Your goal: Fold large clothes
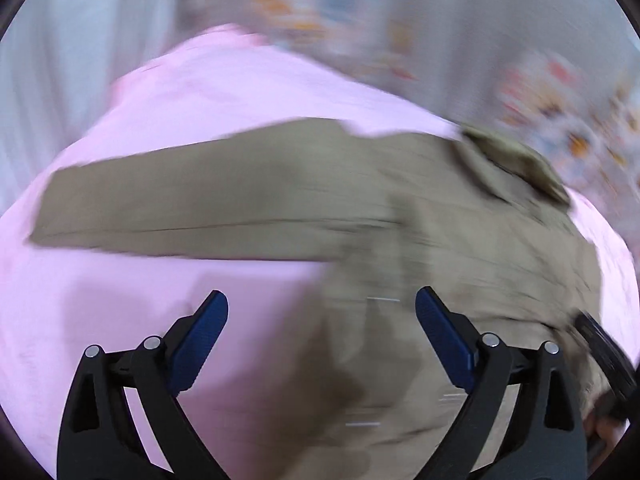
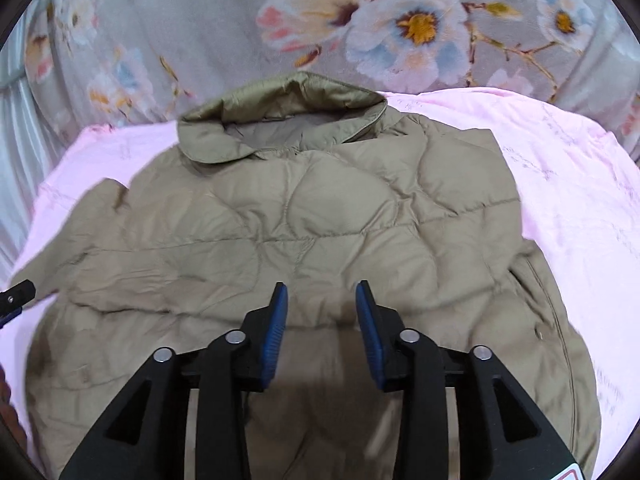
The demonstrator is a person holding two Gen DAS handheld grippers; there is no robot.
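A khaki quilted jacket [image 2: 320, 220] lies flat on a pink sheet [image 2: 568, 184], collar [image 2: 280, 120] at the far end. My right gripper [image 2: 322, 304] is open and empty, just above the jacket's lower middle. In the blurred left wrist view the jacket [image 1: 460, 248] lies to the right, with one sleeve [image 1: 180, 208] stretched out to the left. My left gripper [image 1: 322, 312] is wide open and empty, over the jacket's edge where it meets the pink sheet [image 1: 120, 300]. The left gripper also shows at the left edge of the right wrist view [image 2: 16, 296].
A grey floral blanket [image 2: 400, 20] lies beyond the pink sheet at the far side. A pale curtain [image 1: 60, 40] hangs at the left. The right gripper's black body [image 1: 604, 352] shows at the right edge of the left wrist view.
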